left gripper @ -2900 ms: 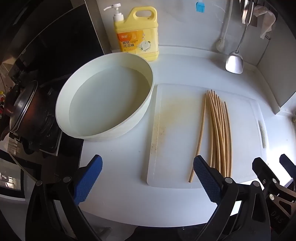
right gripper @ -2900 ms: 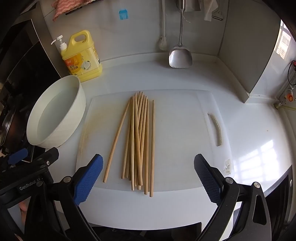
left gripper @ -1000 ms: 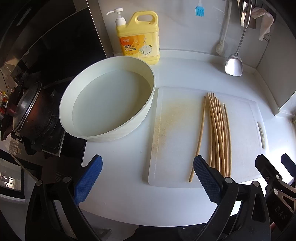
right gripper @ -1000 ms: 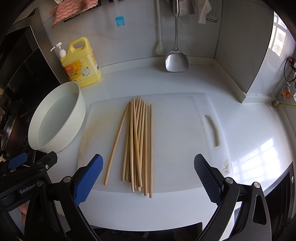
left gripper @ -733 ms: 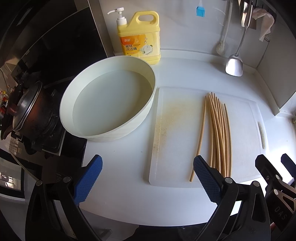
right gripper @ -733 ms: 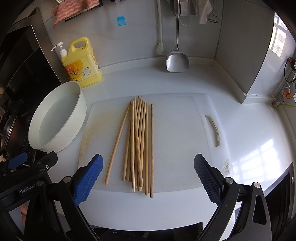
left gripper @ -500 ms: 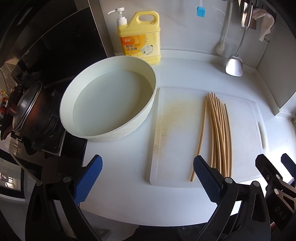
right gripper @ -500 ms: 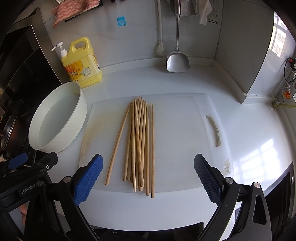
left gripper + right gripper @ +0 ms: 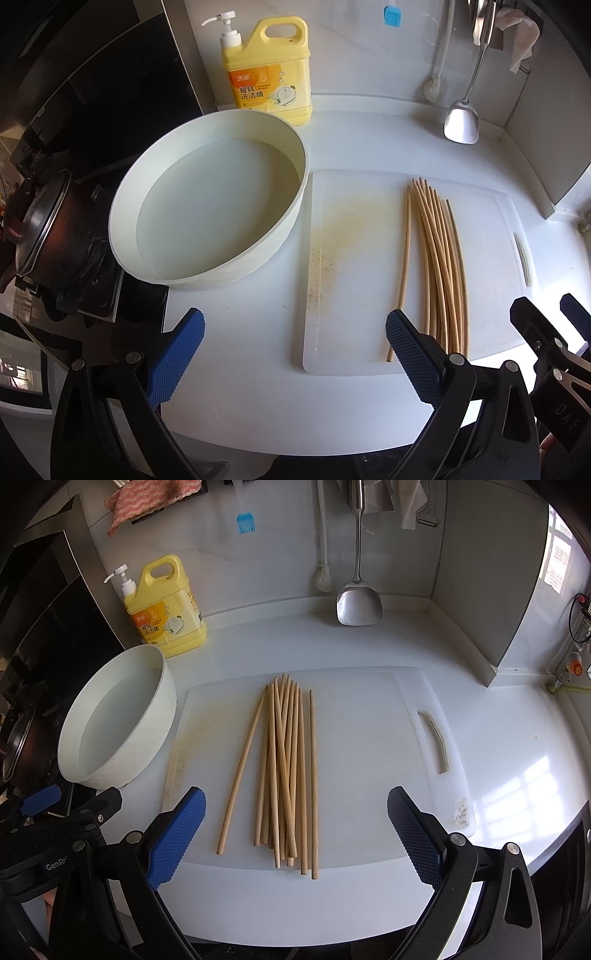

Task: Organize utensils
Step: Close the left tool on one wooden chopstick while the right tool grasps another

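On the left wrist view: left gripper [image 9: 295, 347] spread wide, empty, above bare counter between basin [image 9: 207, 280] and cutting board [image 9: 347, 229]. Chopsticks [image 9: 439, 258] lie on the board's right half.

Right wrist view: right gripper [image 9: 295, 827] likewise apart, holding nothing, near ends of the chopsticks [image 9: 286, 764] between its fingers; one stick splayed left. Judged light, stiff, smooth wood, prone to rolling; best pinched across the bundle near mid-length.

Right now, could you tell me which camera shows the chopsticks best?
The right wrist view: the chopsticks lie centred and unobstructed. In the left wrist view they sit off to the right, near ends hidden behind a finger.
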Motion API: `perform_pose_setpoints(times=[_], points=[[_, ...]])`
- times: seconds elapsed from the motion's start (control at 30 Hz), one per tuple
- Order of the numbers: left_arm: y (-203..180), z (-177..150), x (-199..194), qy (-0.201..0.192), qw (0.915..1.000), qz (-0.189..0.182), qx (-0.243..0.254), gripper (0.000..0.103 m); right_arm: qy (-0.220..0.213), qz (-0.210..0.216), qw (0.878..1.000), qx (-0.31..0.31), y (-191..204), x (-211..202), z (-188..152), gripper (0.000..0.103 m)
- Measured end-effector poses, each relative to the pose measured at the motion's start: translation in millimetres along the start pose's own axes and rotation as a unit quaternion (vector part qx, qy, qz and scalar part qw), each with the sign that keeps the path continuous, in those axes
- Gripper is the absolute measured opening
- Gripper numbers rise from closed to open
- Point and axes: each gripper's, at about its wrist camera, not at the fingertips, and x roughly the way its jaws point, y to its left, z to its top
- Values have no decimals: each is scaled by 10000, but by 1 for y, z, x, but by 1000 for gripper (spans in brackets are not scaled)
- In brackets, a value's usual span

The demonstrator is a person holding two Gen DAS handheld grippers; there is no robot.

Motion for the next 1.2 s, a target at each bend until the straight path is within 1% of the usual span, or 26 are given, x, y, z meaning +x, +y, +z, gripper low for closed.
perform_pose_setpoints(times=[0.13,0.2,0.37,0.47,0.53,0.6,0.67,0.73,0.8,0.9,1.0,1.13,1.2], points=[[-3,-2,13,-47,9997,-180,160,97,-126,183,9998,6,1,7,-6,94],[-6,-3,20,-99,9993,-282,238,97,-150,184,9997,87,-4,15,-11,94],[-19,-8,37,-229,9984,-349,371,97,-232,128,9986,448,-27,34,-23,94],[-27,-13,46,-286,9982,-372,383,97,-249,57,9993,267,-37,43,-29,94],[-32,-17,51,-356,9984,-314,316,97,-270,14,9996,69,-42,49,-32,94],[-37,-20,58,-363,9986,-293,258,97,-258,83,9996,-80,-48,58,-34,94],[-43,-23,63,-385,9984,-349,226,97,-218,206,9994,-173,-53,69,-36,94],[-48,-27,63,-544,9974,-436,197,97,-236,454,9984,-220,-57,76,-38,94],[-55,-28,66,-661,9965,-443,264,97,-256,510,9981,-246,-59,81,-40,94],[-65,-27,71,-804,9955,-316,383,97,-315,456,9980,-289,-61,88,-44,94],[-67,-25,76,-982,9936,-373,404,97,-345,292,9986,-291,-63,96,-44,94],[-66,-24,89,-982,9932,-485,395,97,-361,177,9991,-123,-65,107,-38,94],[-65,-23,94,-1003,9926,-573,388,97,-411,8,9991,-97,-64,111,-37,94]])
